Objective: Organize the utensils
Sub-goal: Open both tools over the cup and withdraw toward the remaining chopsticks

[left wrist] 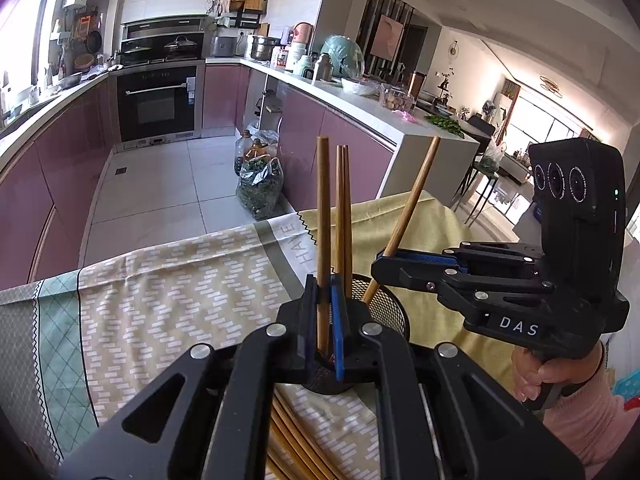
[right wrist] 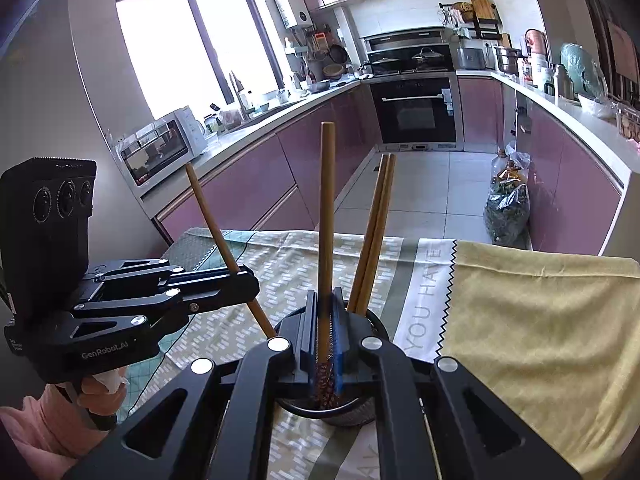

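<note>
A black mesh holder [left wrist: 386, 306] stands on the patterned tablecloth; it also shows in the right wrist view [right wrist: 370, 412]. Two wooden chopsticks [left wrist: 343, 208] stand in it, also seen from the right wrist [right wrist: 376, 232]. My left gripper [left wrist: 323, 320] is shut on one chopstick [left wrist: 322, 216], upright, its lower end inside the holder. My right gripper [right wrist: 325, 340] is shut on another chopstick [right wrist: 326, 216], its tip in the holder; from the left it leans right [left wrist: 412, 200]. Several loose chopsticks [left wrist: 292, 444] lie on the cloth below my left gripper.
The table carries a patterned cloth [left wrist: 168, 292] and a yellow cloth [right wrist: 532, 320]. Beyond its far edge are a tiled floor, purple cabinets, an oven [left wrist: 158, 98] and a bag of greens [left wrist: 260, 188] beside bottles.
</note>
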### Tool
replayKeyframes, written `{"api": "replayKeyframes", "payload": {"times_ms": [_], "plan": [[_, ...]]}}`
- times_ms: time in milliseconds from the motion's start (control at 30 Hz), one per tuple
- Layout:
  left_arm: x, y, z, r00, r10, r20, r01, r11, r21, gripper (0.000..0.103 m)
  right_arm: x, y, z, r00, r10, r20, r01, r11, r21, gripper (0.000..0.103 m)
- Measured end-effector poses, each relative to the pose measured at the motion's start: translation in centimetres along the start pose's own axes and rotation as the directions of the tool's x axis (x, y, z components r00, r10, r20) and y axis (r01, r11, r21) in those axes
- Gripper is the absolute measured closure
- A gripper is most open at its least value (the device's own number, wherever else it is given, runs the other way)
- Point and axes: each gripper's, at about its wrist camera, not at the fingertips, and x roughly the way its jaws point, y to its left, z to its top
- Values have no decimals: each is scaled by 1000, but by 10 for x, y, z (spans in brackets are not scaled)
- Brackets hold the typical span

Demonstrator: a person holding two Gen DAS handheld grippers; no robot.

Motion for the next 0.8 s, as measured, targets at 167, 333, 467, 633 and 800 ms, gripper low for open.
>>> {"api": "replayKeyframes", "payload": {"times_ms": [167,333,467,633,800], "plan": [[10,2,7,1000,10,-12,-10,1000,-11,96,11,-3,6,1000,-7,-12,8,1000,11,97],[13,4,9,1000,18,-9,-18,999,-36,95,16,-3,10,1000,-10,2,10,1000,22,94],[6,6,2,999,34,12,-33,998,-50,94,15,-1,10,1000,-18,22,18,1000,12,94],[-14,11,-7,996,62,64,-57,996,-70,90,8,3,10,999,-22,46,22,1000,-1,89],[-42,14,-26,987,105,122,-99,993,-59,77,-6,18,1,998,-6,68,9,999,-49,84]]}}
